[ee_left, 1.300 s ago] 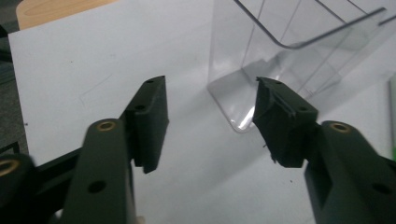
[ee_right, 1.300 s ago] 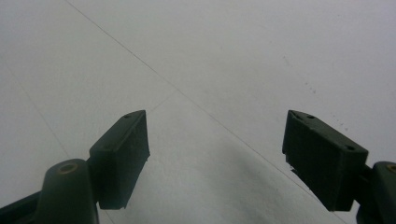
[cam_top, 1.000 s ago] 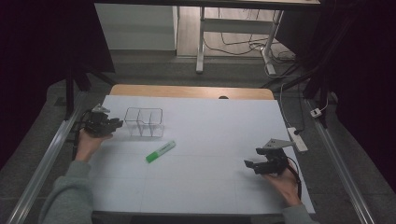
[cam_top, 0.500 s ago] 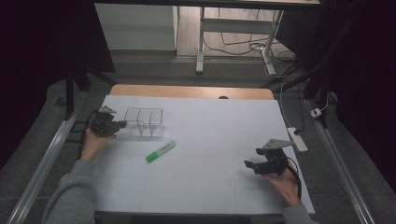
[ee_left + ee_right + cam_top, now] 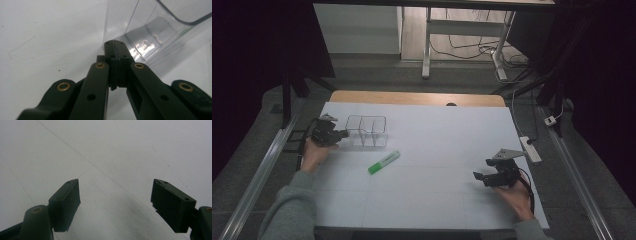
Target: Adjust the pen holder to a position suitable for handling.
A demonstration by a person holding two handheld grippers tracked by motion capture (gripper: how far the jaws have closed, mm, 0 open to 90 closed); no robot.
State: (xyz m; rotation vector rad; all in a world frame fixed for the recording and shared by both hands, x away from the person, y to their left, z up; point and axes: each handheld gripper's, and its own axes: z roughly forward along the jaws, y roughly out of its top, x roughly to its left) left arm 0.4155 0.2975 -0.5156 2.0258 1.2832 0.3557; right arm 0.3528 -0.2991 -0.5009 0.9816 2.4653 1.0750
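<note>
My left gripper (image 5: 116, 47) has its jaws pressed flat together, pad to pad, with a thin clear edge caught between them: the left wall of the clear plastic organizer (image 5: 155, 32), whose near corner stands right at my jaw tips in the left gripper view. From above, that left gripper (image 5: 343, 133) sits at the organizer's (image 5: 367, 131) left side, near the left edge of the white worktop (image 5: 437, 150) and toward its far left corner; the box stands upright and shows two compartments with nothing in them that I can make out. My right gripper (image 5: 116, 200) holds its jaws wide apart with nothing between them, just bare white worktop (image 5: 112, 150) crossed by faint thin lines. In the high view it (image 5: 478, 176) rests low near the right edge, toward the near right corner, jaws pointing left across the table. A green highlighter (image 5: 383, 162) lies flat and slanted just in front of the organizer, apart from it, left of centre, well clear of both grippers. Between the highlighter and my right gripper the worktop is open, as is the far right part. A wooden strip (image 5: 412, 97) borders the far edge, and a white power strip (image 5: 530, 149) lies just off the right edge, beside my right gripper.
</note>
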